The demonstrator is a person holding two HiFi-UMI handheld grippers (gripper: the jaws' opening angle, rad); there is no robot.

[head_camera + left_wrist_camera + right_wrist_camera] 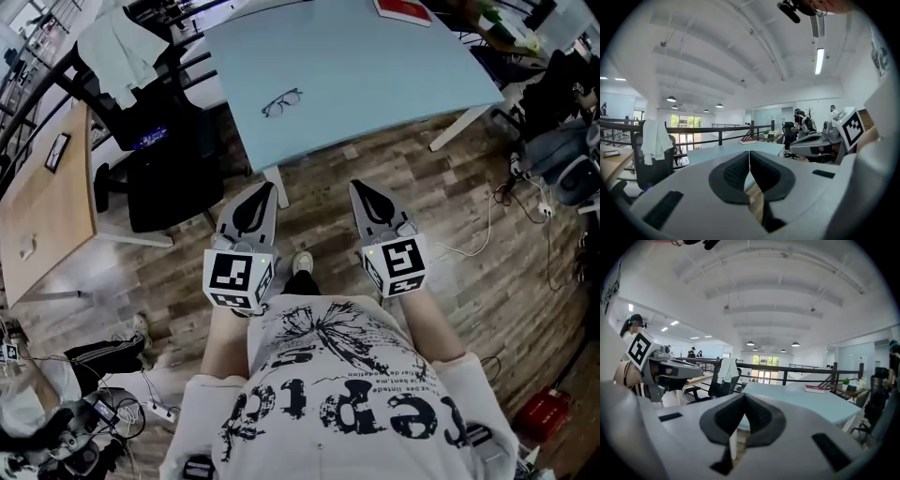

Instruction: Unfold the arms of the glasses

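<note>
The pale blue tabletop (375,66) stands far ahead, with open floor (319,173) before its near edge and a black chair (159,159) at its left. The left hand-held gripper (264,190) and the right hand-held gripper (360,187) are pressed together and empty. Only the head view shows the glasses (281,102), near the tabletop's left edge.

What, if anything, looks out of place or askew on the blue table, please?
Nothing stands out: the glasses lie flat near the left edge of the blue table, and the red book sits at its far edge.

Open-plan office: desks (375,66), swivel chair (164,183), strip lighting (819,61).
</note>
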